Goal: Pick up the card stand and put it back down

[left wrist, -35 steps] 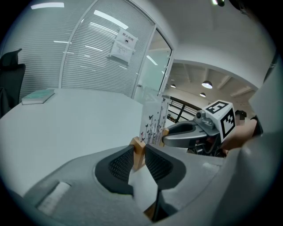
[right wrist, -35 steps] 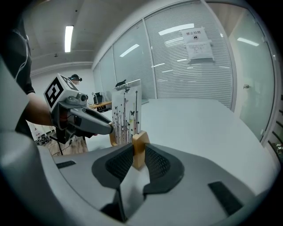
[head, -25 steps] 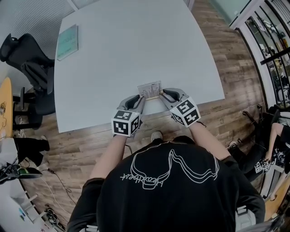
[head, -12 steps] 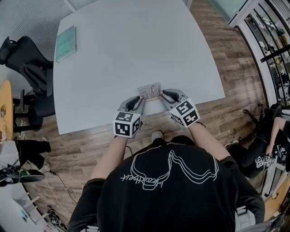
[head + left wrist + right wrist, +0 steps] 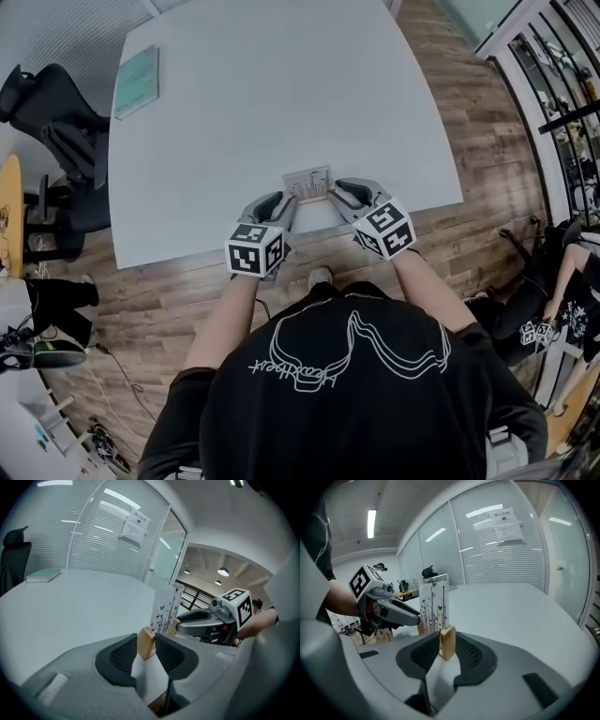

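The card stand (image 5: pixel 308 184) is standing upright on the white table (image 5: pixel 262 84), just inside the near edge and about halfway along it, with a gripper flanking it on either side. The left gripper (image 5: pixel 287 201) is reaching in from the near left and the right gripper (image 5: pixel 336 193) from the near right, each tilting down toward one end of the stand's wooden base (image 5: pixel 146 644).

Looking along the left gripper: the left end of that base is sitting right between the two ribbed black pads (image 5: pixel 123 654). The jaws have just been opening, so the pads are bracketing the wood rather than clamping it, and the block's foot is resting on the tabletop. Beyond it the clear panel (image 5: pixel 165 609), printed with little butterflies and stems, is rising straight up.

Same story on the right. The other end of the base is poking up between that gripper's pads (image 5: pixel 469 652), and those jaws have just been opening too. They are standing loose around the block, not squeezing it.

Over at the far left corner of the table a teal notebook (image 5: pixel 138 82) is lying flat, well apart from the action. A black office chair (image 5: pixel 56 122) is sitting off the table's left side, and wood floor (image 5: pixel 487 141) is showing to the right. The person (image 5: pixel 347 394), in a black T-shirt, is leaning in at the near edge.
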Action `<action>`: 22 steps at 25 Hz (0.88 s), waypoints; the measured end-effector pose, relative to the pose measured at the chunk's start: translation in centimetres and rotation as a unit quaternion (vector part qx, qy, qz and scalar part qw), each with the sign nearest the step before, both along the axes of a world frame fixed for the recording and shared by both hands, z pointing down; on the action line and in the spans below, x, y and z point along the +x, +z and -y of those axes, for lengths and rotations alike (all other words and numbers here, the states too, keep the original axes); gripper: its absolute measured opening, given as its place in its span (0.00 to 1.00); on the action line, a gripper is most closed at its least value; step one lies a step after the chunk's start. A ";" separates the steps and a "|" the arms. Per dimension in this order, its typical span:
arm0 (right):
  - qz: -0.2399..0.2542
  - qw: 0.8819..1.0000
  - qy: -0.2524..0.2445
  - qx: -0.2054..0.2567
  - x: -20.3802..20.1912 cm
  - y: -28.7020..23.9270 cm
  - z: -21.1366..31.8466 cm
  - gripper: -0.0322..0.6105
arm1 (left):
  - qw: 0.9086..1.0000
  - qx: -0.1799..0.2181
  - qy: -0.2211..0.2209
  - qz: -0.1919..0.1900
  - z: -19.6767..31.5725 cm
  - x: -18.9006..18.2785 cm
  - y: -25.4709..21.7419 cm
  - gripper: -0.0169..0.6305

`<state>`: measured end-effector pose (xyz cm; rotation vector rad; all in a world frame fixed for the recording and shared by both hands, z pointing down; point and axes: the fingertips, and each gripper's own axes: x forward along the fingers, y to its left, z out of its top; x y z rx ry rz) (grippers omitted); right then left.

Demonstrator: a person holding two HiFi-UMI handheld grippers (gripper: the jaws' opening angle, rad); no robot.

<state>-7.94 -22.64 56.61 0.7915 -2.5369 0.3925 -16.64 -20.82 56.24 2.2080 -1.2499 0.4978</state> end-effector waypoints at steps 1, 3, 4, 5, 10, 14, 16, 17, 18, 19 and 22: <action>0.006 1.000 0.000 0.000 0.2 -0.4 0.0 0.23 | 1.000 -0.002 -0.008 -0.008 -0.1 -0.1 -0.3 0.20; 0.022 1.000 -0.001 0.000 0.8 -1.6 -0.4 0.23 | 0.999 -0.003 -0.024 -0.021 -0.7 -0.3 -1.0 0.22; 0.033 0.999 -0.001 0.000 1.0 -2.4 -0.6 0.23 | 0.999 -0.003 -0.032 -0.027 -1.0 -0.5 -1.5 0.22; 0.045 0.999 -0.002 -0.001 1.1 -3.3 -0.9 0.23 | 0.999 0.000 -0.041 -0.032 -1.4 -0.7 -2.1 0.23; 0.105 0.994 -0.014 0.001 2.6 -9.0 -3.0 0.23 | 0.995 0.031 -0.063 -0.069 -3.3 0.0 -6.9 0.23; 0.149 0.988 -0.038 -0.015 4.2 -12.9 -6.0 0.17 | 0.993 0.049 -0.055 -0.097 -6.3 1.7 -10.7 0.23; 0.158 0.986 -0.052 -0.005 5.1 -14.6 -7.7 0.12 | 0.990 0.060 -0.050 -0.114 -8.0 2.8 -12.4 0.23; 0.164 0.985 -0.059 0.001 5.4 -15.5 -8.6 0.10 | 0.989 0.067 -0.047 -0.123 -8.8 3.4 -13.3 0.23; 0.170 0.983 -0.066 0.004 5.5 -16.2 -9.5 0.08 | 0.988 0.073 -0.043 -0.132 -9.6 4.1 -14.2 0.23; 0.175 0.982 -0.073 0.005 5.6 -16.7 -10.4 0.07 | 0.986 0.079 -0.038 -0.139 -10.4 4.9 -15.0 0.23; 0.178 0.980 -0.092 0.003 6.2 -17.6 -12.8 0.06 | 0.984 0.094 -0.018 -0.147 -12.8 7.4 -17.2 0.22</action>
